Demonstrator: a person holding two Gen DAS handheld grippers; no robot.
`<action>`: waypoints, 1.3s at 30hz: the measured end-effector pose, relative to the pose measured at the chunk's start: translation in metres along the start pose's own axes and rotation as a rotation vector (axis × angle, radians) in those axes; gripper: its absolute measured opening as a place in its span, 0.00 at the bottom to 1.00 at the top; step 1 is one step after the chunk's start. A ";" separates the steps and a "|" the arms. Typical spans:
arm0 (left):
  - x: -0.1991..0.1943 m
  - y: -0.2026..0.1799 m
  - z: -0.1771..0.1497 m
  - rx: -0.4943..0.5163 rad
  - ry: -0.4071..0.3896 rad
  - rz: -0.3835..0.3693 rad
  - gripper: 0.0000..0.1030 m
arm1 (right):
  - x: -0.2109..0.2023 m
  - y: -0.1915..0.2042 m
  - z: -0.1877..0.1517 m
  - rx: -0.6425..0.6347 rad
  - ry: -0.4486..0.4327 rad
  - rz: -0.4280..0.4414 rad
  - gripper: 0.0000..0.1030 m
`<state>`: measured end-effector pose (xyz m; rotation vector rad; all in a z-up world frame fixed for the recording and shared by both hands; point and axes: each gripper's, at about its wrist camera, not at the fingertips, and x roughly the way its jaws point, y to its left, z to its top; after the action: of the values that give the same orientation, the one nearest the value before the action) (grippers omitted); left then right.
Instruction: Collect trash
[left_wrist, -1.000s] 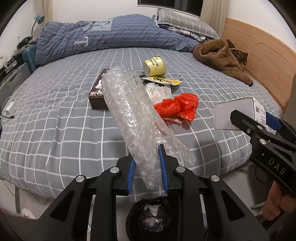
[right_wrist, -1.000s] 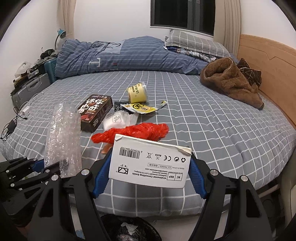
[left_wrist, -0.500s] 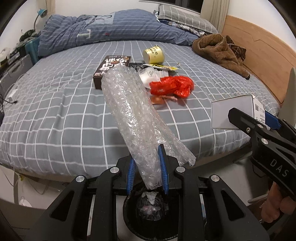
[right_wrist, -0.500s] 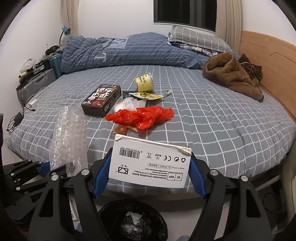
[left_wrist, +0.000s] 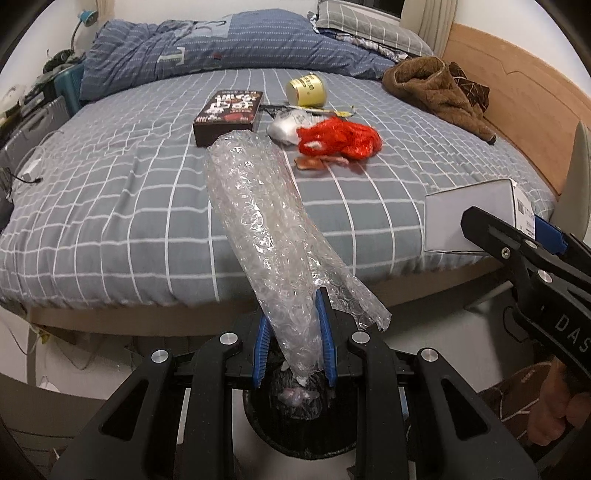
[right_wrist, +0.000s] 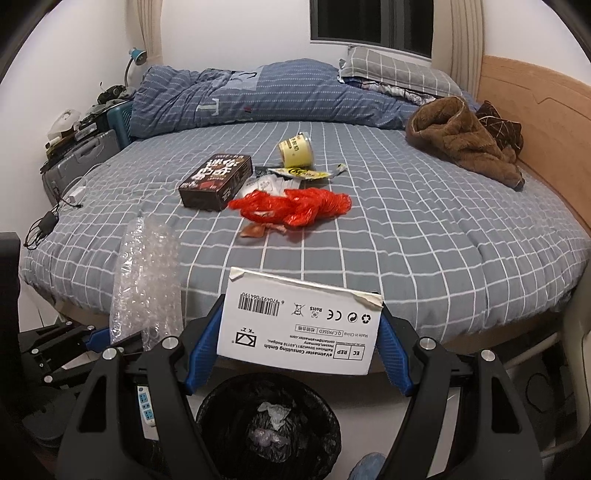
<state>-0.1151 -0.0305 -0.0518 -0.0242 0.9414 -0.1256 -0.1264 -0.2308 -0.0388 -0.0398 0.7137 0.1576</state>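
My left gripper (left_wrist: 294, 338) is shut on a long roll of clear bubble wrap (left_wrist: 264, 229), which sticks up and away over the bed's edge. Directly below it stands a black lined trash bin (left_wrist: 291, 417) holding some crumpled waste. My right gripper (right_wrist: 297, 343) is shut on a white cardboard box (right_wrist: 299, 323) with a barcode, above the same trash bin (right_wrist: 267, 424). In the right wrist view the bubble wrap (right_wrist: 147, 280) and the left gripper (right_wrist: 99, 338) show at the lower left. A red plastic bag (left_wrist: 338, 138), a dark box (left_wrist: 229, 116) and a yellow cup (left_wrist: 306, 88) lie on the bed.
The bed (right_wrist: 443, 236) has a grey checked sheet, a folded blue duvet (right_wrist: 240, 96) and a brown garment (right_wrist: 465, 140) by the wooden headboard. A white wrapper (right_wrist: 269, 184) and a yellow sachet (right_wrist: 299, 172) lie near the cup. Suitcases and cables sit at the left; a power strip (right_wrist: 144, 406) lies on the floor.
Both grippers have drawn back from the bed with their loads, so the bed's edge and the floor show. The trash bin now sits fuller in view under both.
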 end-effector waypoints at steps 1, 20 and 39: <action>0.000 0.000 -0.002 0.001 0.003 0.001 0.22 | -0.001 0.001 -0.002 -0.001 0.002 0.001 0.69; -0.011 0.007 -0.047 -0.043 0.065 0.017 0.22 | -0.020 0.011 -0.041 0.009 0.065 0.019 0.68; 0.023 0.025 -0.100 -0.070 0.161 0.014 0.22 | 0.022 0.021 -0.102 -0.003 0.244 0.043 0.68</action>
<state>-0.1803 -0.0052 -0.1315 -0.0734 1.1061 -0.0826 -0.1793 -0.2158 -0.1298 -0.0474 0.9582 0.1969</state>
